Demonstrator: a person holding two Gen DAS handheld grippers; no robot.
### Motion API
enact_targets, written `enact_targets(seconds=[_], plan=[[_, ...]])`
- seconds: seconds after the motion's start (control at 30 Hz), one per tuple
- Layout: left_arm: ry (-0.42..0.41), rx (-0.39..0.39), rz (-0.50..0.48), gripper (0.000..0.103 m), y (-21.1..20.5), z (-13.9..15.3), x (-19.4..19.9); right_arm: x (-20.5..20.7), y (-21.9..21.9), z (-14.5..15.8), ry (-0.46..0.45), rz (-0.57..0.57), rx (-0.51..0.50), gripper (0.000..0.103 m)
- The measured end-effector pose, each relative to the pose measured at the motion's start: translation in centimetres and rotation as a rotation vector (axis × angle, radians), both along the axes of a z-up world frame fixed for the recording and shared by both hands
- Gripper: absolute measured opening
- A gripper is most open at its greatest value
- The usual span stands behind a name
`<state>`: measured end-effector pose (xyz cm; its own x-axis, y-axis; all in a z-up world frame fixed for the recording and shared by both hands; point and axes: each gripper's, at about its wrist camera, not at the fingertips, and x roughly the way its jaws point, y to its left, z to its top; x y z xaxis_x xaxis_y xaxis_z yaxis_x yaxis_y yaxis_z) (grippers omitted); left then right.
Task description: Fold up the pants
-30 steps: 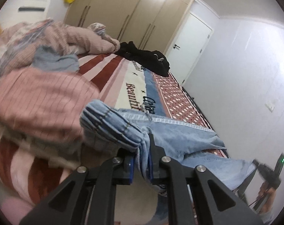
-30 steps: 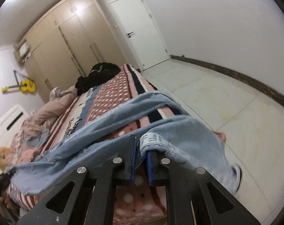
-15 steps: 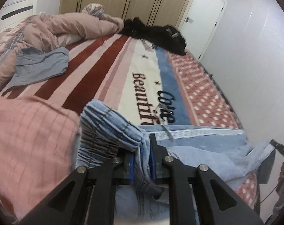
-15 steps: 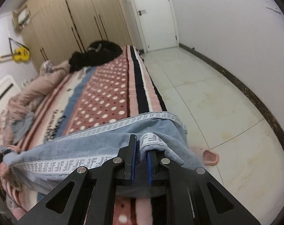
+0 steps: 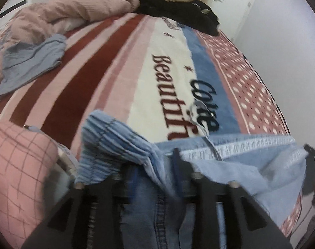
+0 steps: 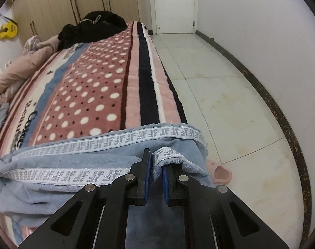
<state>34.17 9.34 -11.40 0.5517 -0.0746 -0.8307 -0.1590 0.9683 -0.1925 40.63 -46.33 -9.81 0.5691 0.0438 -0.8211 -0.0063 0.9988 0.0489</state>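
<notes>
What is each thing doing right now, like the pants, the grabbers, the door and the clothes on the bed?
pants: stretched flat across the bed, both ends gripped
left gripper: shut on the waistband
right gripper: shut on the hem
door: closed
black clothes: heaped, unfolded
slipper: lying on the floor

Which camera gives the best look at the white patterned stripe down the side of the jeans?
The right wrist view: the stripe runs sharp across the jeans, its pattern readable. The left wrist view shows only a short, blurred piece beyond the bunched waistband.

Light-blue pants (image 6: 59, 161) with white monogram stripe, pink polka-dot blanket (image 6: 91, 95)
</notes>
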Motion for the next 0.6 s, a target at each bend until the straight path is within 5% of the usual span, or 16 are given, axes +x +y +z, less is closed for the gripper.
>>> enact_targets(seconds=[0.13,0.2,0.27,0.37,0.6], plan=[[-0.018,-0.022,-0.051,0.046,0.1,1.0,-1.1,0.1,0.2,-0.5,0.015,0.019,0.016,0.010],[-0.029,-0.071,-0.063,0.064,0.6,1.9,-1.9,-0.4,0.3,-0.2,0.017,0.045,0.045,0.035],[-0.100,-0.043,-0.051,0.088,0.9,3.5,-3.4,-1.4,0.8,0.6,0.001,0.072,0.053,0.044],[-0.177,-0.013,-0.096,0.088,0.9,5.8,-5.3,-3.3,2.1,2.2,-0.029,0.114,0.045,0.048],[-0.186,-0.066,-0.217,0.088,-2.6,7.1,-7.3,-7.7,8.3,5.0,-0.096,0.295,0.068,0.050]])
